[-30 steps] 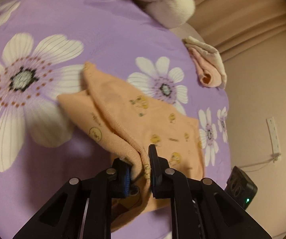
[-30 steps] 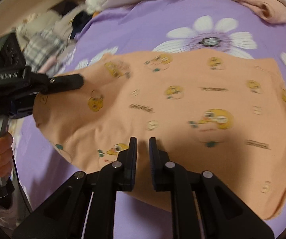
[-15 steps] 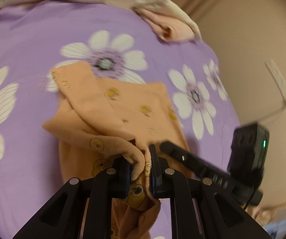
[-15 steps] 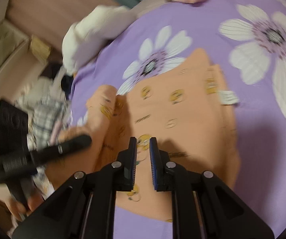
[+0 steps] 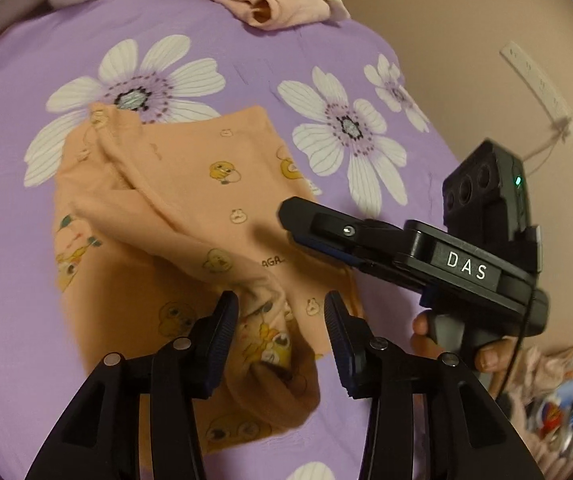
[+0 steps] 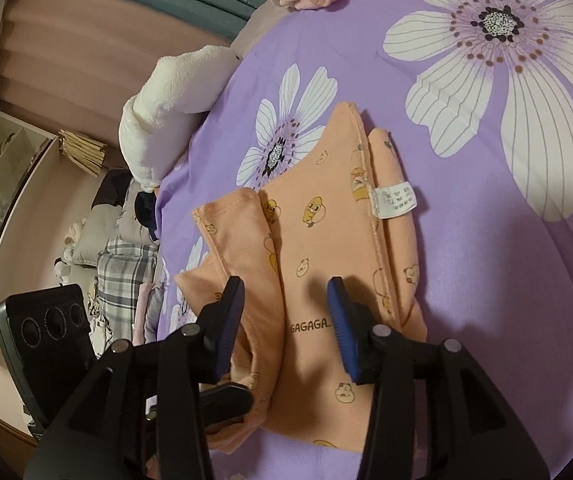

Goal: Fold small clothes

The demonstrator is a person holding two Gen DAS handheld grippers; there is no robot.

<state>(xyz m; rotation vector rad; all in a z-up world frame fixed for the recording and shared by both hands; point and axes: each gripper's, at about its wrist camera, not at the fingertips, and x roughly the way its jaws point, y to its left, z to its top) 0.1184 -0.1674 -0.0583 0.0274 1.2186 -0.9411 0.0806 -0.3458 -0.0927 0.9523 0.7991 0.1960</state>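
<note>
1. Left wrist view, nearest: left gripper [image 5: 280, 312], jaws opening, pads apart and not pressing; a bunched fold of the small peach-orange cotton garment with yellow duck prints [image 5: 190, 216] sits loose between them.
2. Right wrist view, nearest: right gripper [image 6: 286, 304], jaws opening too, pads clear of the cloth, flat printed panel below the gap.
3. Garment lies part-folded on the purple bedsheet with big white daisies [image 5: 246, 60], one side flap laid over the body, white care label [image 6: 395, 201] showing at the far edge.
4. Handling, my read: light, soft, limp knit; won't keep a crease alone, sags when lifted, not slippery on the sheet. Best hold: hem or seam corners, one per gripper, pinching both layers so the fold stays square.
5. Person's hand [image 5: 462, 344] grips the right tool's handle at the sheet's edge.
6. Farther: rolled pale-pink cloth [image 5: 274, 4] at the sheet's far end, well apart from the garment.
7. White fluffy plush bundle [image 6: 170, 104] beside the bed edge, a checked fabric pile [image 6: 126, 276] below it.
</note>
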